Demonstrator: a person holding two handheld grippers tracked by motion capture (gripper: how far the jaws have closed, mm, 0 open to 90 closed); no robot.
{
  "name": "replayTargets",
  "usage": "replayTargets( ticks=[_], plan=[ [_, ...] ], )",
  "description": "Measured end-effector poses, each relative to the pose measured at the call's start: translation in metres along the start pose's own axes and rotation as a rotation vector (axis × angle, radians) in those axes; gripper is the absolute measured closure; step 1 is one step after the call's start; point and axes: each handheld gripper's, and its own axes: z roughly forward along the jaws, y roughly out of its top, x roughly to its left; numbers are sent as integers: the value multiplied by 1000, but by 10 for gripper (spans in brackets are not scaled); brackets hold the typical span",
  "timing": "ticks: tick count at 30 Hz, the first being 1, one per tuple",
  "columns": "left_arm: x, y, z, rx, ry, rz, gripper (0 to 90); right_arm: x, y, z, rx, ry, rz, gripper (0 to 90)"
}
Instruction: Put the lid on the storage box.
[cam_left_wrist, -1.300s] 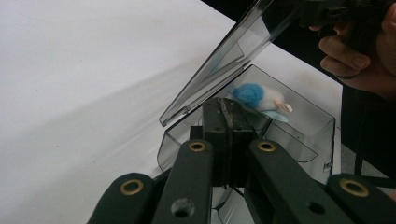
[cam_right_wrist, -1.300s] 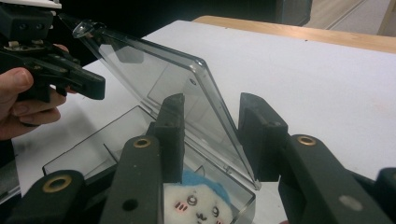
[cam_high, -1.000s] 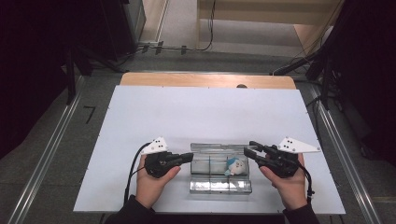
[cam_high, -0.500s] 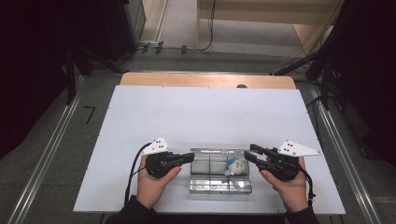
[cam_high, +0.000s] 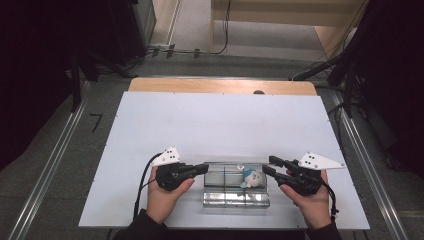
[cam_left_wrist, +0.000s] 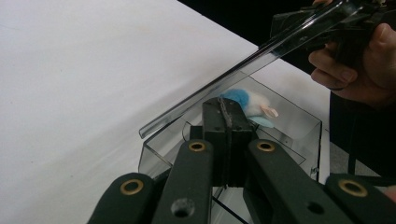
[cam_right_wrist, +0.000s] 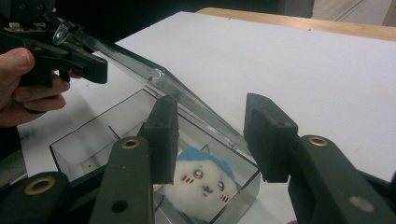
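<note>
Box: our clear rectangular plastic box (cam_high: 235, 185) sits on the white table (cam_high: 220, 125), near its front edge, between our two hands.
Toy: a small white plush toy with a blue cap (cam_right_wrist: 201, 179) lies inside the box, at its right end.
Lid: the clear hinged plastic lid (cam_left_wrist: 224, 79) stands raised at a slant over the box.
Left gripper (cam_high: 202, 168): clenched; in the right gripper view it pinches the lid's edge.
Right gripper (cam_right_wrist: 210, 135): its jaws have just been opening; they now stand apart above the toy, gripping nothing.
Meaning: we judge the toy freshly released, so closing the lid comes next.
</note>
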Motion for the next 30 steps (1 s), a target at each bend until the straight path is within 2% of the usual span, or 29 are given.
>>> replayTargets(
  ticks=[5,17,23,25,28,30],
  plan=[
    [-1,0,1,2,-5,-1,900,-1,-1,-2,2,6,5,495],
    [-1,0,1,4,-11,-2,900,-9,-11,-17,7,-10,17,496],
    [-1,0,1,5,-12,-2,900,-15,-19,-21,22,-6,34,606],
    [-1,-1,1,8,-15,-3,900,-16,-22,-23,8,-40,53,704],
    [-2,-1,2,10,-17,-3,900,-18,-26,-23,13,-58,64,810],
    [-2,-1,2,11,-17,-1,900,-18,-29,-21,27,-52,68,846]
  ],
)
